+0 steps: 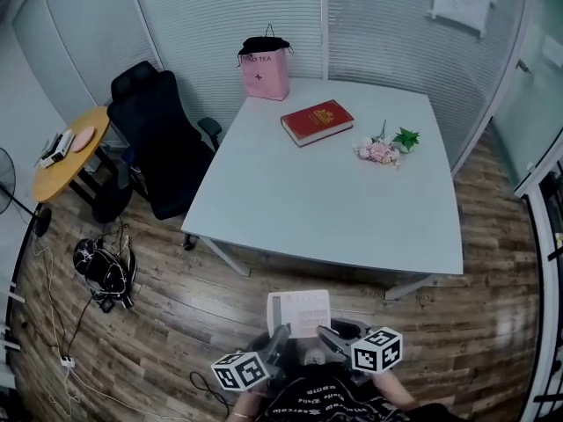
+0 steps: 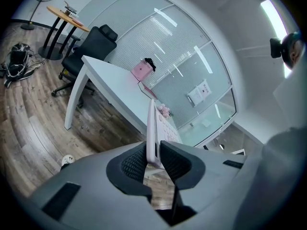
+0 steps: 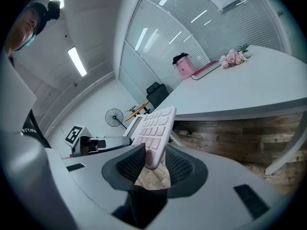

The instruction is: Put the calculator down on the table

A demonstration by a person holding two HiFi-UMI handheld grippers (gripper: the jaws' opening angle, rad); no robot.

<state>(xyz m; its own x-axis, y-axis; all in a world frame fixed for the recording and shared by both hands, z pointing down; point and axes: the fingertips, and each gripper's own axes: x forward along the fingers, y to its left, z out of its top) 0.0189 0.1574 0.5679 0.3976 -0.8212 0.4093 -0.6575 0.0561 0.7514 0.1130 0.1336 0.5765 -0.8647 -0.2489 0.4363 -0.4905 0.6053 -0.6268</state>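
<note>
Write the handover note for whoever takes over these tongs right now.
Left tongs: shut on the calculator, at its near end.
Right tongs: shut on the same calculator, at its other near corner.
Calculator: held in the air over the wooden floor, short of the white table.
Table: red book, flowers and pink bag at its far side.
Done: calculator in hand.
Left: carry it over the table, set it down, open both tongs.

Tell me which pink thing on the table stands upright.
The pink bag at the far left corner, handles up; the pink flowers lie flat near the red book.
</note>
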